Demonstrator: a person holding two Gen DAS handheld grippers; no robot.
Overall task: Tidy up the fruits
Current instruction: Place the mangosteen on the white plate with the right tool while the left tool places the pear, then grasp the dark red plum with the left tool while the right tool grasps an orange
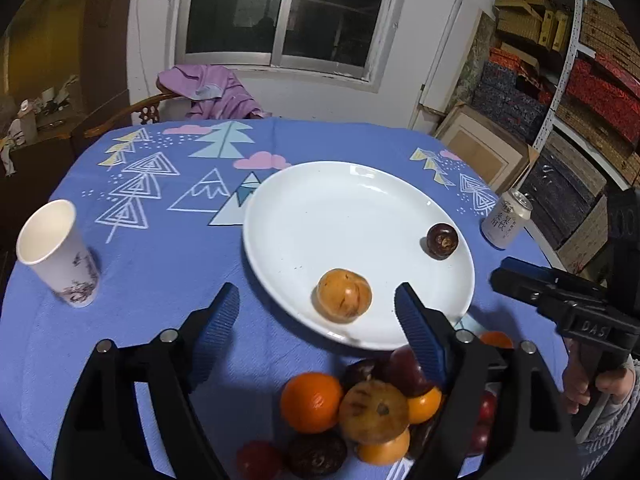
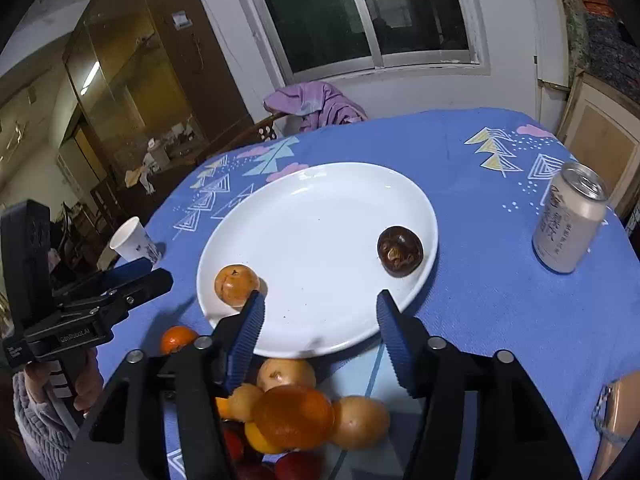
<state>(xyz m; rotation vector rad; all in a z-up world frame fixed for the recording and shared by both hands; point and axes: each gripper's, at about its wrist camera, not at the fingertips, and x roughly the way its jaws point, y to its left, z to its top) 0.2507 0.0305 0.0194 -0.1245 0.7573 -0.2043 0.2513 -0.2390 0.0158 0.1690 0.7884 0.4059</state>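
Note:
A white plate (image 1: pixel 320 216) sits mid-table and also shows in the right wrist view (image 2: pixel 312 216). On it lie a tan-orange fruit (image 1: pixel 344 296) (image 2: pixel 236 284) near the front rim and a dark brown fruit (image 1: pixel 442 241) (image 2: pixel 400 252) at the right. A pile of oranges, tan and red fruits (image 1: pixel 372 408) (image 2: pixel 296 412) lies on the cloth in front of the plate. My left gripper (image 1: pixel 318 308) is open and empty, above the plate's near edge. My right gripper (image 2: pixel 320 312) is open and empty over the plate's front rim, above the pile.
A paper cup (image 1: pixel 60 252) (image 2: pixel 134 240) stands at the left of the blue tablecloth (image 1: pixel 168 272). A drink can (image 1: pixel 506 220) (image 2: pixel 570 220) stands at the right. A chair with purple cloth (image 1: pixel 212 92) is behind the table. Boxes (image 1: pixel 560 120) stack at the right.

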